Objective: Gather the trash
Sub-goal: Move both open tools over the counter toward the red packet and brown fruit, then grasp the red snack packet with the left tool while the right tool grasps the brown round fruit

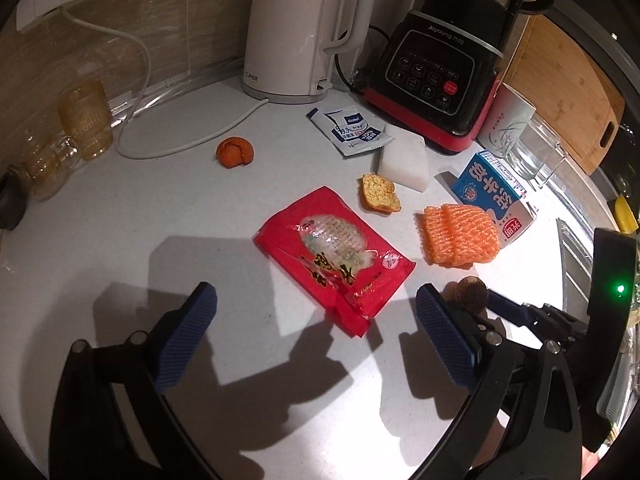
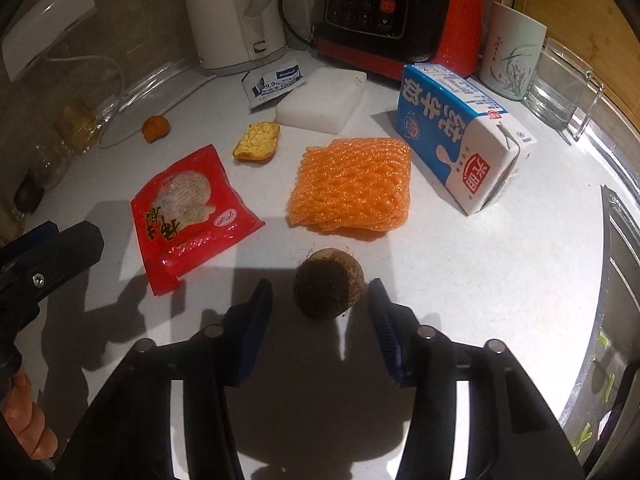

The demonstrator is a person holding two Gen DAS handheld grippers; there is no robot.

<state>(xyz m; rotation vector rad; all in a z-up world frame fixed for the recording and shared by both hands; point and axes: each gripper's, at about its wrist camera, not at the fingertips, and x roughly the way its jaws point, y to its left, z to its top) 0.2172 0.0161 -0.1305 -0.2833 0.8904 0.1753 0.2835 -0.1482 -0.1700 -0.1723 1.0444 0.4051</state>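
Note:
A brown, fuzzy round husk [image 2: 329,288] lies on the white counter [image 2: 480,280] between the blue pads of my right gripper [image 2: 320,286]. A small gap shows on each side, so the jaws stand open around it. The husk [image 1: 472,288] also shows just past the right finger of my left gripper [image 1: 316,296]. That gripper is open and holds nothing, with a red snack packet [image 1: 336,256] lying just ahead of its fingers. An orange foam net [image 2: 352,184], a blue milk carton [image 2: 460,132], two pieces of orange peel [image 2: 258,142] [image 2: 156,128] and torn wipe sachets [image 2: 276,80] lie further back.
A white kettle [image 1: 296,28], a black and red blender base [image 1: 440,76], a white foam block [image 2: 324,100], a patterned cup [image 2: 512,52] and a glass container [image 2: 560,92] stand along the back. Amber glasses [image 1: 86,120] sit at the left. A sink edge [image 2: 608,280] borders the right.

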